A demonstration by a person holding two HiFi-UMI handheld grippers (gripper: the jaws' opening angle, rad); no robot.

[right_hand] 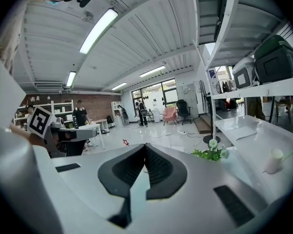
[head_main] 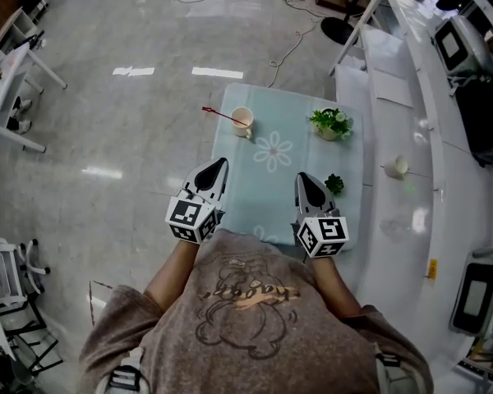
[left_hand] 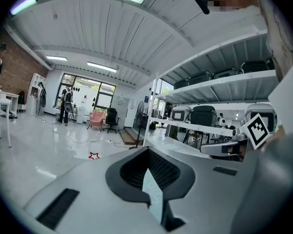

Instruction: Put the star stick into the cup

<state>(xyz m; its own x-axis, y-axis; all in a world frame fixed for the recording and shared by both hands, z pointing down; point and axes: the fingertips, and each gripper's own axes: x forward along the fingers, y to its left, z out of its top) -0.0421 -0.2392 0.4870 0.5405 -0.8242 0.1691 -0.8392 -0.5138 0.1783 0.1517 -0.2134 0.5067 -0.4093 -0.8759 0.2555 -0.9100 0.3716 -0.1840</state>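
Closest to the camera is the person's brown shirt [head_main: 255, 302], with a print on the chest. From it both arms reach forward to the near edge of the tabletop [head_main: 263, 191], which is covered by a pale green cloth with a flower pattern.

The star stick [head_main: 223, 116] is already in the cup [head_main: 241, 120]. One end sits inside and the stick leans over the rim to the left, so the red star hangs out past the edge of the tabletop, above the floor [head_main: 131, 138]. The cup stands on the far left part of the tabletop, ahead of the left claw [head_main: 222, 163] and well apart from it.

The left claw is fully closed; its tips meet and it holds nothing. The right claw [head_main: 300, 176] also has its tips together and is empty. Both claws point forward over the near part of the cloth, side by side, with a gap between them.

Just beside the right claw, on its right, a small green sprig [head_main: 334, 184] lies on the cloth. Farther ahead of this claw, near the far right corner, stands a potted plant [head_main: 330, 123] with white flowers. More to the right of the right claw, off the tabletop, runs a long white shelf [head_main: 386, 89] with a small white cup [head_main: 397, 167] on it.
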